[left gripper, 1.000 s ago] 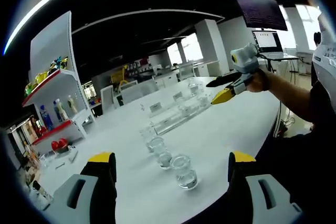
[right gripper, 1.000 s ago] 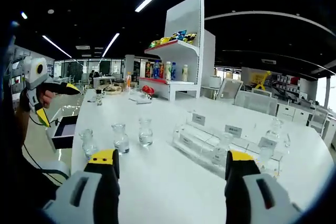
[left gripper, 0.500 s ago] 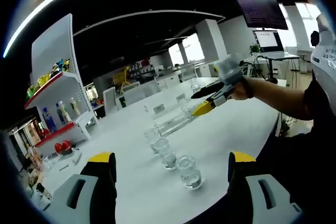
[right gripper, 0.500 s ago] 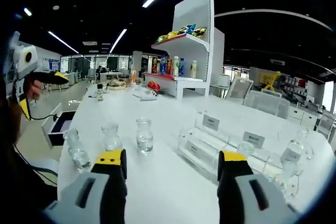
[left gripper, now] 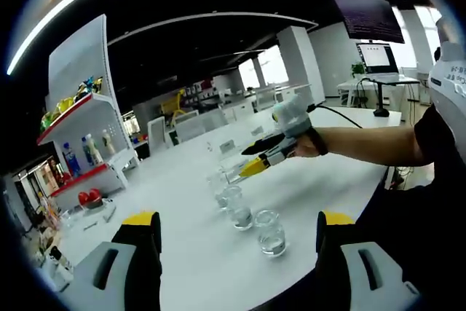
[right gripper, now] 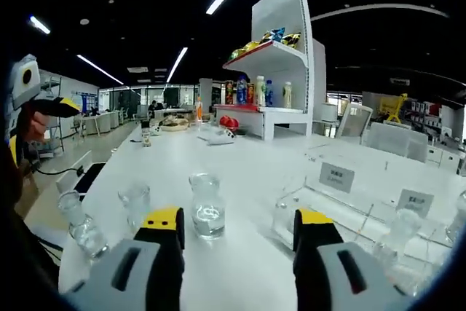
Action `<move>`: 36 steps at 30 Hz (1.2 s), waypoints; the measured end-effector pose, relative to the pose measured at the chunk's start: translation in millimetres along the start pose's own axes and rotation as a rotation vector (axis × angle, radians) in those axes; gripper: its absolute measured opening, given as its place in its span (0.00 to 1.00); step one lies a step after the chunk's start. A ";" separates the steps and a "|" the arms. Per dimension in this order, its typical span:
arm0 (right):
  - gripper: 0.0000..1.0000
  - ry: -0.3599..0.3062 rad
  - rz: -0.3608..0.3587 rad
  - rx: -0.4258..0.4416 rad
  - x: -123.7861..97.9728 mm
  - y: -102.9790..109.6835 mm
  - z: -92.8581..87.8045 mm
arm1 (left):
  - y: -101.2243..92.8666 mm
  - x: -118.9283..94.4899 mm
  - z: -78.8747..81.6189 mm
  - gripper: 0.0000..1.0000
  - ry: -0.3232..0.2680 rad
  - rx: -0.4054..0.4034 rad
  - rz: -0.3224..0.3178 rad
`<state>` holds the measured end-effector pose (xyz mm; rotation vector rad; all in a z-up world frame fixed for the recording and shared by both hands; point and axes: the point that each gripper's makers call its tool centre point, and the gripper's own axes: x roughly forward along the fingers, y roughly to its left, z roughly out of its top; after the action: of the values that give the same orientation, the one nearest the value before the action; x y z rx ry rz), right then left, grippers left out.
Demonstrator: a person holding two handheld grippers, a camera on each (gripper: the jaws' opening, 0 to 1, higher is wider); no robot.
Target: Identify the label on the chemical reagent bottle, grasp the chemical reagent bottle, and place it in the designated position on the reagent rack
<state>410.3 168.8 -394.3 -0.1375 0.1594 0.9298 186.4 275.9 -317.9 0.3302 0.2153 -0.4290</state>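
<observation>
Here, at frame centre, the right gripper [right gripper: 237, 221] spreads wide around 1 of 3 glass bottles [right gripper: 207, 206]; the left gripper [left gripper: 237, 225] likewise gapes, empty.

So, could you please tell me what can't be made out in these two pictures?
- Label cards on the clear reagent rack, right gripper view: print too small to read.
- Farthest bottle, left gripper view: partly hidden by the right gripper.
- Bottle labels on the nearest bottle: none can be made out.
</observation>
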 end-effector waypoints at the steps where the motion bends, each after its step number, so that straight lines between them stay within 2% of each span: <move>1: 0.57 0.004 0.014 -0.003 4.6 6.2 -0.3 | 0.9 -0.2 -0.2 0.88 -0.001 -0.004 0.000; 4: 0.57 0.029 0.027 -0.029 17.9 8.3 -4.7 | 1.0 -0.7 -1.3 0.88 -0.003 -0.001 -0.002; 7: 0.57 0.028 0.033 -0.036 26.0 14.8 -5.8 | 2.3 -0.4 -5.5 0.88 0.002 -0.005 -0.004; 9: 0.56 0.016 0.031 -0.015 36.0 11.5 -2.4 | 3.0 -0.3 -8.3 0.88 0.005 -0.011 -0.007; 14: 0.50 -0.007 0.051 -0.003 40.9 31.6 2.1 | 12.0 -3.0 -12.0 0.88 0.009 -0.019 0.008; 22: 0.41 -0.014 0.050 -0.007 51.3 42.1 2.1 | 16.2 -2.8 -15.2 0.87 0.011 -0.023 0.015; 25: 0.38 0.000 0.029 -0.063 54.9 39.1 1.1 | 18.6 -3.8 -18.3 0.87 0.016 -0.027 0.018; 29: 0.27 -0.001 0.019 -0.073 57.1 34.7 -0.1 | 20.9 -4.1 -20.0 0.87 0.020 -0.029 0.023; 36: 0.25 -0.006 0.027 -0.055 62.7 33.4 -1.4 | 20.4 -4.1 -19.8 0.87 0.019 -0.026 0.019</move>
<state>420.1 237.4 -409.5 -0.1835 0.1305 0.9614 189.0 302.0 -329.6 0.3103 0.2355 -0.4038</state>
